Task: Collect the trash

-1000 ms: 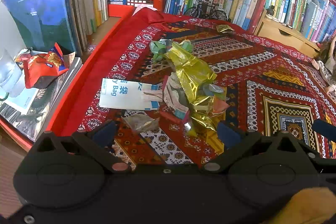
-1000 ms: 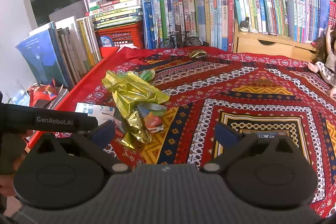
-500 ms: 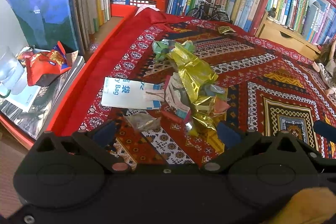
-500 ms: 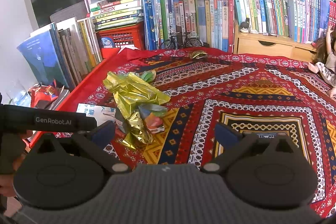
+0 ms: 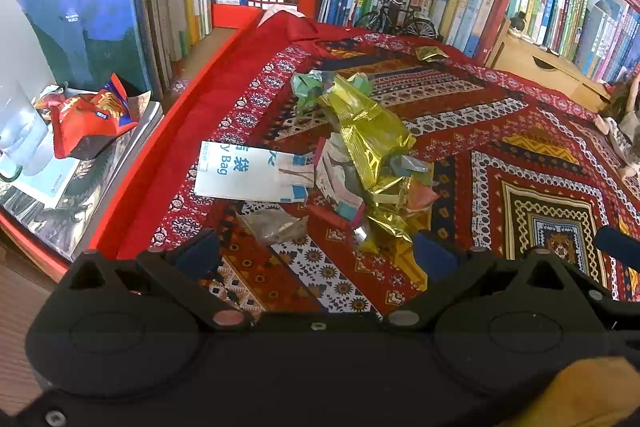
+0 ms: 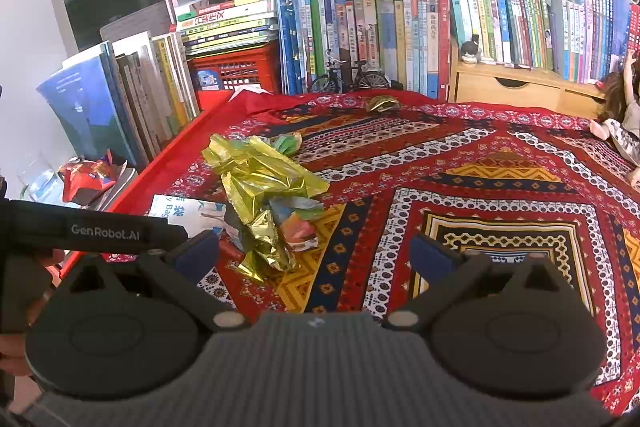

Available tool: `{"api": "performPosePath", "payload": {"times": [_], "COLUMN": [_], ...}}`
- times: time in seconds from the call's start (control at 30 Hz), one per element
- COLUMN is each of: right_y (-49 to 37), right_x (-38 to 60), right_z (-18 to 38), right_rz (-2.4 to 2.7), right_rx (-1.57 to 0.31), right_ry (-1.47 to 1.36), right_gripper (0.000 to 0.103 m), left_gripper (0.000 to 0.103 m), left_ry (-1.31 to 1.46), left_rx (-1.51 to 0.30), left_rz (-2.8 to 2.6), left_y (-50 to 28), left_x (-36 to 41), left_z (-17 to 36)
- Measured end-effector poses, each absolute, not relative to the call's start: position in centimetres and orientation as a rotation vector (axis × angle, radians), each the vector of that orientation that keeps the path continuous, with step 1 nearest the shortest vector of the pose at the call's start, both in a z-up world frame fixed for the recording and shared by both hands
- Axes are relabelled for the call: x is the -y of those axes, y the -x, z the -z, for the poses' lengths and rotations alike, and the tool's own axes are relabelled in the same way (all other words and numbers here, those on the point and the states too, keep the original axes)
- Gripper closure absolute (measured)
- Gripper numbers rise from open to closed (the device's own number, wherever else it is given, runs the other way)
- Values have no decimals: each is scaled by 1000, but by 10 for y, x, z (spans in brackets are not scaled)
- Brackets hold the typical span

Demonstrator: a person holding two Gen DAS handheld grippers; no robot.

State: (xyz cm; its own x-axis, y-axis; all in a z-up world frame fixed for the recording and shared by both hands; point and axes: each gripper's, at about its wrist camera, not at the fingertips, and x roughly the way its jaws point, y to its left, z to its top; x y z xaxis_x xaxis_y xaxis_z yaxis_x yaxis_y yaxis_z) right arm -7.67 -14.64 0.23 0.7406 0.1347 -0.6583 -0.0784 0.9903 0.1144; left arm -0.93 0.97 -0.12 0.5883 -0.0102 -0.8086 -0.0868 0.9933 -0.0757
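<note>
Facing wrapper pile near cloth's red edge

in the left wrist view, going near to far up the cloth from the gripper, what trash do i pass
left gripper → clear crumpled wrapper → white paper bag → big gold foil wrapper → green crumpled wrapper → small gold wrapper, alone near the toy bicycle
</note>
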Motion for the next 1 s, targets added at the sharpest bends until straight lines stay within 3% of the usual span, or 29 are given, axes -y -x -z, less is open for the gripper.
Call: {"api": "performPosePath", "payload": {"times": [1.0], "right_y": [76], "right_x": [148], "right_z": [4], "right_rz": [-118], "right_rx": [-733], "right_ry": [-85], "right_gripper": [0], "left_gripper": [0], "left_ry": [97], "left_rx": [-954], "left_rz": [-59], "left_y": [6], "left_x": [-11], "left_z": [2]}}
